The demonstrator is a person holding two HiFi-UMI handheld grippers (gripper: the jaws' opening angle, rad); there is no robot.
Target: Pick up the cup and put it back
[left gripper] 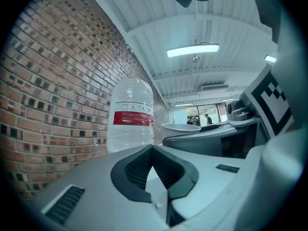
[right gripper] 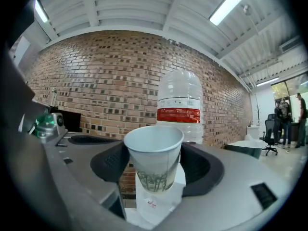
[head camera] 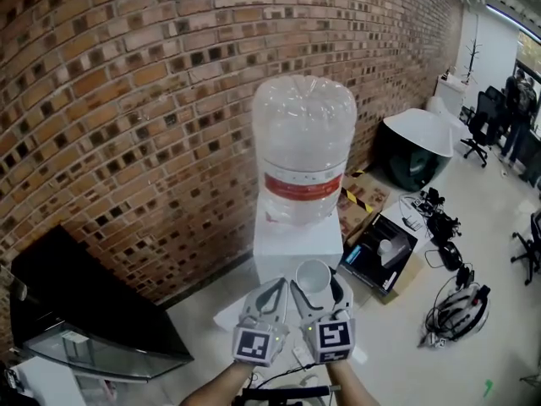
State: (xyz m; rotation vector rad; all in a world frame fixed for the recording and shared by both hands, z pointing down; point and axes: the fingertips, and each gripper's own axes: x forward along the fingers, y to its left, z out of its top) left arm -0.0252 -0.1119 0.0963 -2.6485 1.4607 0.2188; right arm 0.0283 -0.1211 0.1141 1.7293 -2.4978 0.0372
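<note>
A white paper cup with a faint green print hangs upright in the air in front of the water dispenser. My right gripper is shut on it, a dark pad pressing each side below the rim. In the head view the cup shows its empty inside just above the right gripper. My left gripper is close beside it on the left. In the left gripper view the left gripper's pads meet with nothing between them, and the cup's rim shows to its right.
A big clear water bottle with a red label tops the dispenser against the brick wall. An open box, cables and a helmet lie on the floor to the right. A black screen stands at the left.
</note>
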